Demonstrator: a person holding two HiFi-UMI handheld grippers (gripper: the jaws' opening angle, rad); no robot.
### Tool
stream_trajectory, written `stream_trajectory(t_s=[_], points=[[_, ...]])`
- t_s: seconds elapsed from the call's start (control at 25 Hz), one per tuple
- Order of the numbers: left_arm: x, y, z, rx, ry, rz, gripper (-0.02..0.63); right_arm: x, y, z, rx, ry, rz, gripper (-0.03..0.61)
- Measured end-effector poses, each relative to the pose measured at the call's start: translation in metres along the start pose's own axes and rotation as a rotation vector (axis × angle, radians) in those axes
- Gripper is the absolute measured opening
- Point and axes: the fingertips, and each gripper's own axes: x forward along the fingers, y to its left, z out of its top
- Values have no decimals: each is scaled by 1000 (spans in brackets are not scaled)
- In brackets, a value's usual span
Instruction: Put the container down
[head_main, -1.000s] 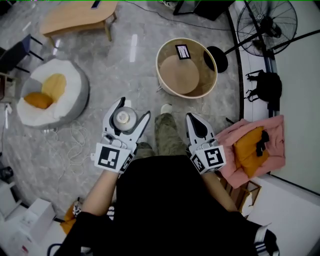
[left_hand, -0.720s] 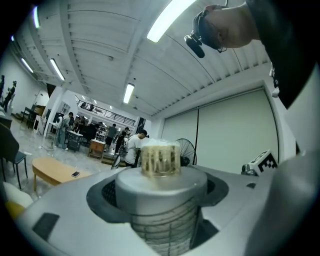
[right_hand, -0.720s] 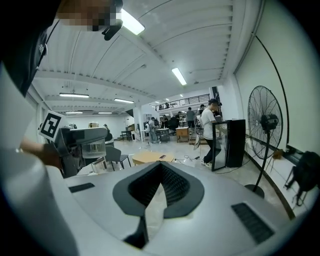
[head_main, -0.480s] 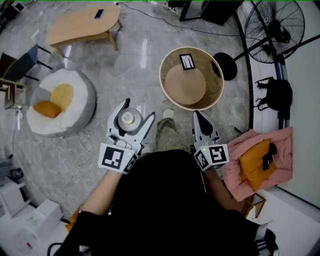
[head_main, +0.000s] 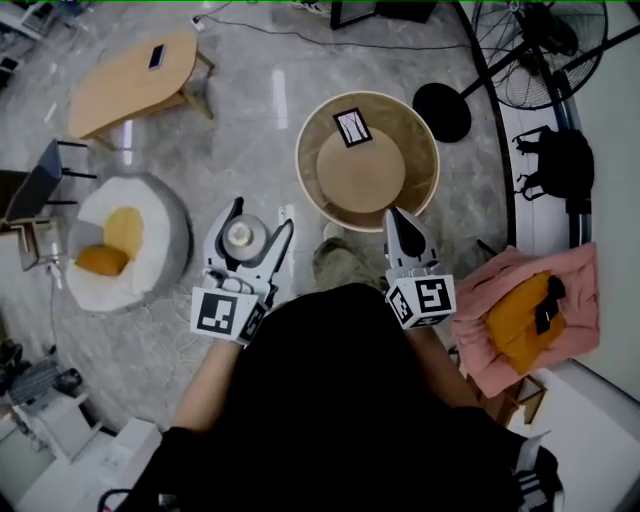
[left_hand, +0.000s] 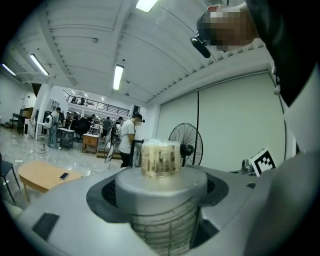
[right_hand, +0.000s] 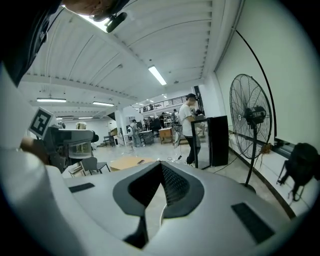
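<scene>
Closest in, below the person's black top (head_main: 330, 400), each gripper carries a cube with a square black-and-white marker; the patterns hold no readable letters. The left gripper (head_main: 262, 214) clasps a clear, finely ribbed cylindrical container (head_main: 240, 236) between its widely spread jaws, which press on its sides. The container stands upright with its long axis vertical: the wide grey lid faces up toward the head view and the body hangs below the jaws, above the grey marbled floor (head_main: 250, 110). A small clear knob with a yellowish tint rises from the middle of the lid, and thin lines ring the see-through wall. The right gripper (head_main: 398, 225) has its jaws pressed together with nothing between them. Just beyond it sits a round beige tub (head_main: 425, 150) with a black-and-white card (head_main: 352, 126) lying inside; its print is too small to read. Farther left stands a low wooden table (head_main: 130, 85) with a phone (head_main: 157, 57) on it
</scene>
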Motion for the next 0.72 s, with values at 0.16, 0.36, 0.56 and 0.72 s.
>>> stream_trajectory(t_s=[0.16,0.36,0.56,0.72], points=[[69,3,0,2,25,-3,351,40,-58,12,8,26,1,21],[117,9,-5,-12,35,16,351,75,-95,23,-11,33,-2,21],[154,15,-21,-11,57,36,351,106,-115,19,-32,75,30,21],[180,32,-41,-19,68,49,351,128,-121,7,-52,114,45,21]])
